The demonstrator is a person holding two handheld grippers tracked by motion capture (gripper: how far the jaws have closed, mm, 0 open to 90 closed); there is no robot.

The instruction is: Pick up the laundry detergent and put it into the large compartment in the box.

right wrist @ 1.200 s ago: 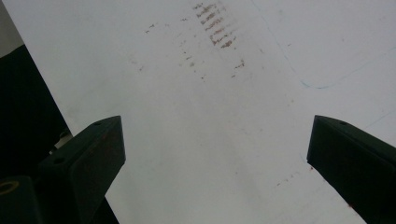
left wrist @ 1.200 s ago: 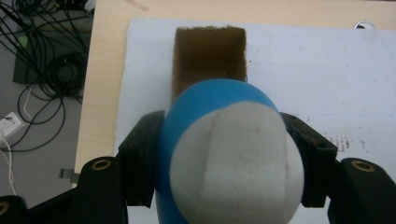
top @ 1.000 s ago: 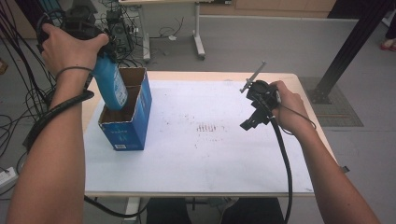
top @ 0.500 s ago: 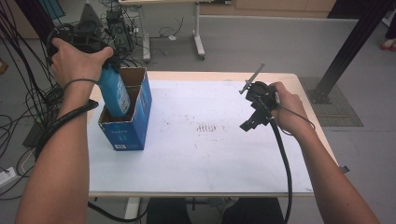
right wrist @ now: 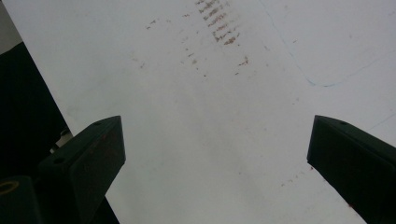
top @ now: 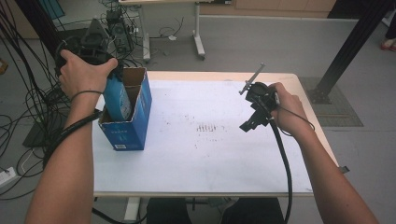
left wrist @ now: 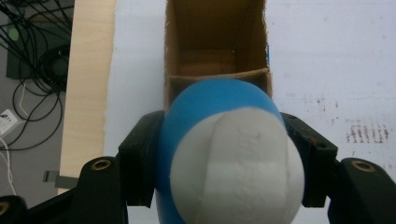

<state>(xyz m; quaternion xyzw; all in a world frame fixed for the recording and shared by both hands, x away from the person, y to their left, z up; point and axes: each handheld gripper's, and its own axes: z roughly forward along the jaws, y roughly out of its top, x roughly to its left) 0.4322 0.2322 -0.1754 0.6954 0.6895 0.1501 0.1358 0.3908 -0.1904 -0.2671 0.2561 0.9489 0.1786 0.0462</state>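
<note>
Bottle: we see the blue bottle (top: 116, 99) at left of frame, long axis near upright, white cap (left wrist: 236, 168) up, base inside the cardboard box (top: 140, 116).
Left gripper (top: 109, 77): clamped on the bottle.
Right gripper (top: 248, 125): jaws wide, empty.
Writing: box label unreadable.
Surface: white table (top: 210, 158), brown specks; grey floor, cables.

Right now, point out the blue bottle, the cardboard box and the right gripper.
blue bottle (top: 116, 99), high view, label side.
cardboard box (top: 125, 135), high view, blue front wall.
right gripper (top: 247, 126), high view, between its open jaw tips.
</note>
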